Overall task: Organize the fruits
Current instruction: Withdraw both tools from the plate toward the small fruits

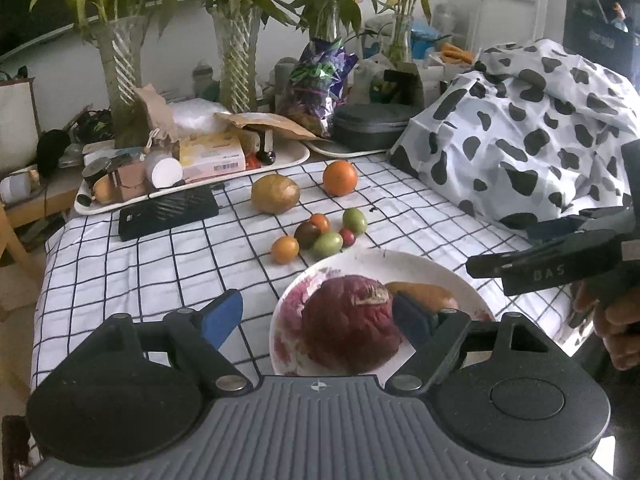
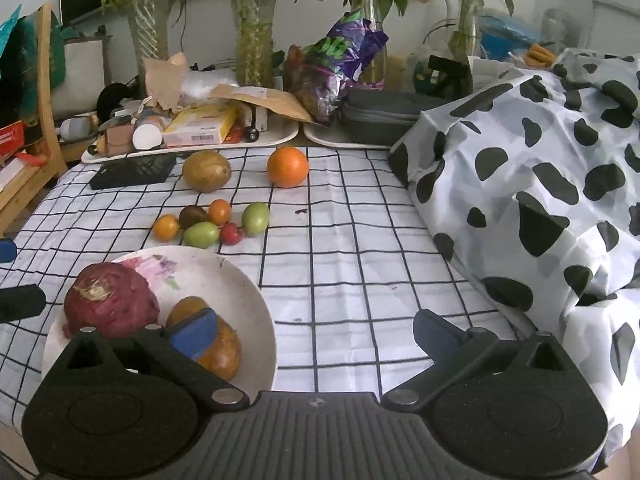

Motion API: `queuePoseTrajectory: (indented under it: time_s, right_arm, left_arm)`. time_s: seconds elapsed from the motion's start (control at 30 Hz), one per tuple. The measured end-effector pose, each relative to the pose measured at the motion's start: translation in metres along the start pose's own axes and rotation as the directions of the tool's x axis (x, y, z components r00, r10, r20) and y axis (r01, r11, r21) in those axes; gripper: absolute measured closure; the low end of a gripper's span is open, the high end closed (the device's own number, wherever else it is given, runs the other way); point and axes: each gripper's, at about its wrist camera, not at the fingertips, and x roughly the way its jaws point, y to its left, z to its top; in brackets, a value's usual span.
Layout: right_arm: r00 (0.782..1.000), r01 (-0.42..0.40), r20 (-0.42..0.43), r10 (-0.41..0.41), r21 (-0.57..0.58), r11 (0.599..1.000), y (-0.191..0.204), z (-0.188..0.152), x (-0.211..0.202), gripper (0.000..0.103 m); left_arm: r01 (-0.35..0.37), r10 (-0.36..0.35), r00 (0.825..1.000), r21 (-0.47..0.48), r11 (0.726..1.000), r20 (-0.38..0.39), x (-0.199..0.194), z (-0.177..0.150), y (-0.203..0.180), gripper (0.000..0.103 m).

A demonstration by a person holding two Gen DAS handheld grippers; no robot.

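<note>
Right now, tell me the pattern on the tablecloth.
White tablecloth with a black grid; right wrist view.

wall (image 2: 200, 46): pale | wooden chair (image 2: 46, 92): left | glass vases (image 1: 126, 60) of leafy stems (daylight, soft)

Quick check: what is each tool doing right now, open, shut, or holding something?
Left tool: open, holding nothing, over the white plate.
Right tool: open, holding nothing, over the checked cloth.
</note>
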Motion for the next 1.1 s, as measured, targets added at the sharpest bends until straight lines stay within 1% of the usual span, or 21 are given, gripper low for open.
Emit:
queuePoseTrajectory:
  time_s: [0.27, 0.4, 0.57, 0.83, 0.9, 1.07, 1.1]
  right_arm:
    - [1.0, 0.024, 0.001, -0.024, -0.046, 0.999, 0.006, 0.006, 0.011, 0.0]
    - [1.0, 0.029, 0.008, -0.028, -0.082, 0.996, 0.008, 0.012, 0.017, 0.0]
    - [0.999, 0.048, 0.017, -0.046, -0.095, 0.994, 0.005, 0.021, 0.027, 0.0]
    - [0.998, 0.059, 0.005, -0.059, -0.095, 0.994, -0.002, 0.037, 0.047, 0.0]
    - [0.998, 0.06, -0.001, -0.061, -0.093, 0.994, -0.003, 0.041, 0.053, 0.0]
    - [0.998, 0.062, -0.009, -0.063, -0.11, 0.992, -0.004, 0.049, 0.066, 0.0]
    - [0.998, 0.061, -0.013, -0.063, -0.114, 0.992, -0.003, 0.05, 0.068, 0.0]
  left_arm:
    - [0.021, -0.021, 1.0, -0.021, 1.0, -0.01, 0.015, 0.012, 0.016, 0.021]
    - [0.006, -0.006, 1.0, -0.009, 1.0, -0.011, 0.023, 0.018, 0.022, 0.022]
    - [0.014, -0.014, 1.0, -0.036, 0.999, -0.019, 0.033, 0.024, 0.034, 0.022]
    - [0.045, -0.044, 0.997, 0.008, 0.999, -0.066, 0.061, 0.033, 0.04, 0.022]
    - [0.057, -0.055, 0.995, 0.022, 0.998, -0.078, 0.068, 0.035, 0.04, 0.026]
    - [0.072, -0.069, 0.991, 0.027, 0.997, -0.111, 0.086, 0.041, 0.045, 0.041]
    - [0.077, -0.073, 0.99, 0.027, 0.997, -0.118, 0.089, 0.042, 0.046, 0.042]
